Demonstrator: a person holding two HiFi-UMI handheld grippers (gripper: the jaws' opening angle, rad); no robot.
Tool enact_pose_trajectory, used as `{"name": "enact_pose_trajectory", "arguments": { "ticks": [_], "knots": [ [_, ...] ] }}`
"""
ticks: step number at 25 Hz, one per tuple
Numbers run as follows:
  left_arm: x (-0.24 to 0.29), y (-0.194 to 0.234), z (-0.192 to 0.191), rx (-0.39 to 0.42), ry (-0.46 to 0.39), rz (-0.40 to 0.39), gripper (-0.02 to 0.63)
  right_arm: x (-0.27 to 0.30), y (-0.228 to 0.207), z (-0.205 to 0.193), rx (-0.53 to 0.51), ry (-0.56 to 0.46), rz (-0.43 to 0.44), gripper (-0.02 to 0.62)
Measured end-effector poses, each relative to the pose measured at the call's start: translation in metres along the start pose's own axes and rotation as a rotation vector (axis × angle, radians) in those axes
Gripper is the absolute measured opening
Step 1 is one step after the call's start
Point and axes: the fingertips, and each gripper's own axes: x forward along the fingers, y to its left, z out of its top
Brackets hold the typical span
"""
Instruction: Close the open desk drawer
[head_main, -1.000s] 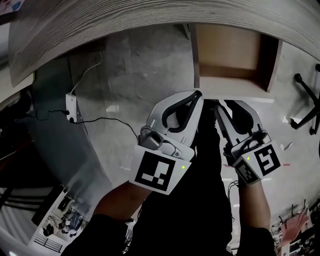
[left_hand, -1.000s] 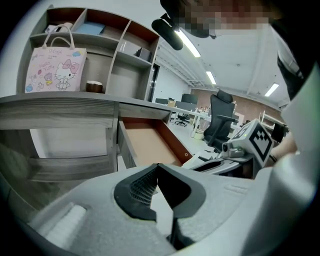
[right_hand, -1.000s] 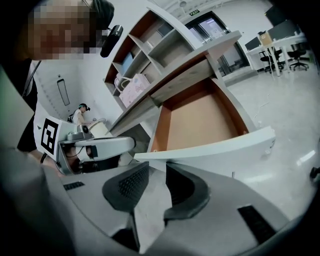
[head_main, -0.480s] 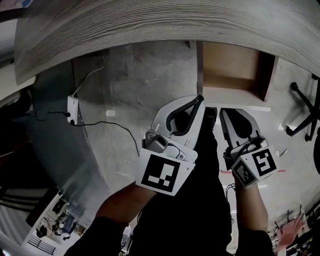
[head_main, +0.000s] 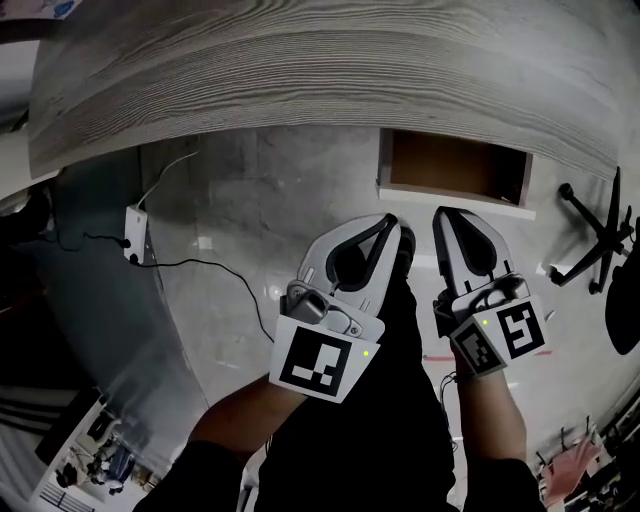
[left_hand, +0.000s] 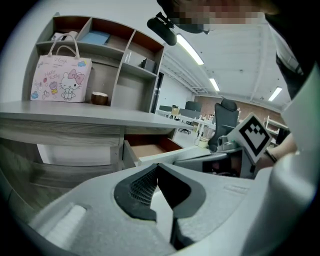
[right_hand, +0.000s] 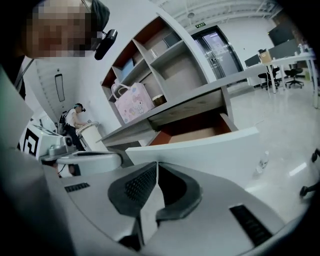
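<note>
The open desk drawer (head_main: 455, 168) juts out from under the grey wood desk top (head_main: 300, 80), with a brown inside and a white front (head_main: 455, 195). Both grippers hang just in front of it, apart from the front panel. My left gripper (head_main: 392, 222) is shut with nothing in it, and its tips meet in the left gripper view (left_hand: 157, 166), where the drawer (left_hand: 150, 149) lies beyond them. My right gripper (head_main: 441, 214) is closing, its tips all but together (right_hand: 156, 165) with nothing between them. It faces the drawer's white front (right_hand: 200, 150).
An office chair base (head_main: 590, 240) stands on the floor at the right. At the left a white power strip (head_main: 133, 225) lies with its cable. A pink bag (left_hand: 61, 80) and a shelf unit (left_hand: 120, 55) stand on the desk. Another person (right_hand: 77, 120) stands far off.
The right gripper's jaws have gone from wide open to nearly together. Both grippers have drawn back from the drawer front, and less of the drawer's inside shows below the desk top.
</note>
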Motion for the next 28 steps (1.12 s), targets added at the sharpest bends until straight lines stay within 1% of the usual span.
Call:
{"name": "enact_pose_trajectory", "arguments": {
  "ticks": [5, 8, 12, 16, 20, 24, 28],
  "knots": [
    [0.006, 0.008, -0.003, -0.024, -0.001, 0.006, 0.008, 0.021, -0.009, 0.019, 0.005, -0.032, -0.007, 0.023],
    [0.013, 0.016, -0.001, -0.038, -0.007, 0.015, 0.008, 0.025, -0.017, 0.022, 0.007, -0.044, -0.031, 0.023],
    [0.024, 0.023, 0.008, -0.026, -0.027, 0.015, 0.008, 0.022, -0.028, 0.019, 0.019, -0.059, -0.082, 0.021],
    [0.036, 0.028, 0.017, -0.008, -0.035, 0.011, 0.008, 0.026, -0.037, 0.028, 0.013, -0.082, -0.105, 0.021],
    [0.046, 0.029, 0.022, -0.01, -0.034, 0.01, 0.008, 0.038, -0.043, 0.039, -0.021, -0.103, -0.101, 0.023],
    [0.054, 0.026, 0.026, 0.003, -0.053, 0.002, 0.008, 0.048, -0.046, 0.048, -0.102, -0.151, -0.126, 0.023],
    [0.065, 0.032, 0.027, 0.023, -0.083, 0.02, 0.008, 0.056, -0.047, 0.056, -0.091, -0.22, -0.139, 0.023]
  ]
}}
